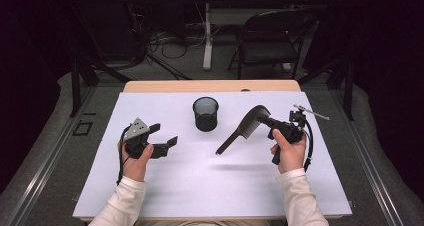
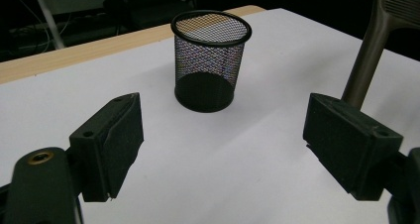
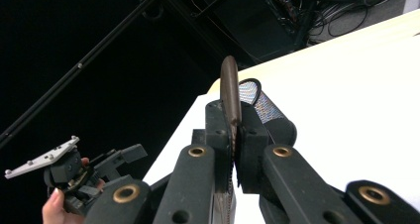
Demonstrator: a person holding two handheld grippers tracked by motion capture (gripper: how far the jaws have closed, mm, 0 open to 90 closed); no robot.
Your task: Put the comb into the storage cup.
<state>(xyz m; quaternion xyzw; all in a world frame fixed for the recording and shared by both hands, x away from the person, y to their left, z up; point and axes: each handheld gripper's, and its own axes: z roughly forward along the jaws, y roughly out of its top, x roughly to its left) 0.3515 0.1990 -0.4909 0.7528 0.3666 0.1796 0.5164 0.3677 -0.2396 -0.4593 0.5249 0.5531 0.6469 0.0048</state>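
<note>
risk: the comb (image 1: pixel 243 128) is pinched near its toothed end, handle hanging free; it could swivel or slip and miss the cup's rim
cause: thin grip, long unsupported handle
right gripper (image 1: pixel 265 119): jaws clamped together on the comb, lifted off the table (image 1: pixel 210 186)
left gripper (image 1: pixel 162 137): jaws wide apart, holding nothing
mesh cup (image 1: pixel 205 114): upright, at 10 o'clock from the comb, 1 o'clock from the left gripper
</note>
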